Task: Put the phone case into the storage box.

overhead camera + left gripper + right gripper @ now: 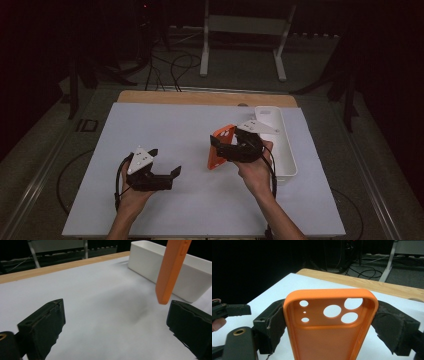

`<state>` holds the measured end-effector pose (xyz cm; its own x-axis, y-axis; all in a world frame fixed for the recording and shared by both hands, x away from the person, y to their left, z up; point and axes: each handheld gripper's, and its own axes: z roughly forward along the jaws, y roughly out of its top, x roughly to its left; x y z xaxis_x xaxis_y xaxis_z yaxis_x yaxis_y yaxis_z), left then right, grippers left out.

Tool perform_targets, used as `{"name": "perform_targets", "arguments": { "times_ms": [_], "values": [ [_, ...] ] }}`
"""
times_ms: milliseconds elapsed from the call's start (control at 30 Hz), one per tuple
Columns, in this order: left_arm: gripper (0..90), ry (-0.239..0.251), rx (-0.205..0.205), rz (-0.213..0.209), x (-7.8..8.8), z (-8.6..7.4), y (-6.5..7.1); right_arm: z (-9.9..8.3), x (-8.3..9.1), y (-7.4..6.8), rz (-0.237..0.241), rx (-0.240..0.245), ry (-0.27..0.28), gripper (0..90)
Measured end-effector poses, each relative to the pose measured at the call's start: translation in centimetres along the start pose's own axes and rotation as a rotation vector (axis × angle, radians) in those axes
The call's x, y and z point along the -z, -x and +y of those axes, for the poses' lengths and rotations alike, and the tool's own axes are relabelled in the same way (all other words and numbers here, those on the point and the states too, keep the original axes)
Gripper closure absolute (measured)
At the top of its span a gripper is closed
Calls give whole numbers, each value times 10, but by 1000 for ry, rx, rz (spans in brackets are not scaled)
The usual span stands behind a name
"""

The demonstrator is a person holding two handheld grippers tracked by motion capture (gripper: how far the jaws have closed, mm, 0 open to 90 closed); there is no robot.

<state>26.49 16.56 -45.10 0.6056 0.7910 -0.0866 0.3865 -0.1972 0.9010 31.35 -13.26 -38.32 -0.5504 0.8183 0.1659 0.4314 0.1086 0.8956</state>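
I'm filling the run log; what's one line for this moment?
right claw: shut on orange phone case | left claw: open, holding nothing | case: off table, beside white bin

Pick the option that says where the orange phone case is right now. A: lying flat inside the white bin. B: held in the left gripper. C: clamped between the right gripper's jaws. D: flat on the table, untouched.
C: in the right gripper view, the right gripper has its pads pressed on both long edges of the orange phone case.

Orange phone case (329,325), upright, claw-clamped
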Motion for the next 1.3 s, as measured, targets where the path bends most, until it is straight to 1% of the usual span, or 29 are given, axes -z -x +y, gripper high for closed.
{"name": "perform_targets", "arguments": {
  "times_ms": [33, 167, 300, 467, 533, 600, 667, 733, 800, 1000, 1033, 1167, 1300],
  "values": [
    [12, -1, 5, 1, 1, -1, -1, 0, 0, 0, -1, 0, 0, 164],
    [2, -10, -2, 16, 6, -7, -7, 0, -1, 1, -5, 0, -1, 165],
    [2, -9, 12, 33, 12, -15, -14, 1, -1, 2, -10, 0, 0, 165],
    [2, -8, 15, 47, 19, -26, -21, 1, -1, 2, -17, 3, -2, 165],
    [2, -4, 17, 57, 22, -30, -23, 1, -1, 3, -19, 3, -1, 165],
    [2, 1, 20, 58, 25, -34, -24, 1, -1, 3, -22, 3, 0, 165],
    [2, 8, 14, 72, 29, -37, -25, 2, -1, 3, -23, 3, 0, 165],
    [2, 18, 10, 75, 32, -39, -25, 2, -1, 3, -25, 5, -1, 165],
    [2, 30, -1, 87, 36, -42, -26, 2, -1, 3, -27, 5, -1, 165],
    [2, 42, 0, 114, 43, -50, -31, 4, -1, 6, -36, 6, 3, 165],
    [2, 41, -3, 121, 44, -51, -32, 4, 0, 6, -38, 6, 2, 165],
    [2, 46, 7, 125, 46, -56, -33, 7, -1, 6, -42, 6, 6, 165],
    [2, 44, 0, 128, 45, -59, -33, 12, -2, 6, -48, 12, 12, 164]
  ]
}}
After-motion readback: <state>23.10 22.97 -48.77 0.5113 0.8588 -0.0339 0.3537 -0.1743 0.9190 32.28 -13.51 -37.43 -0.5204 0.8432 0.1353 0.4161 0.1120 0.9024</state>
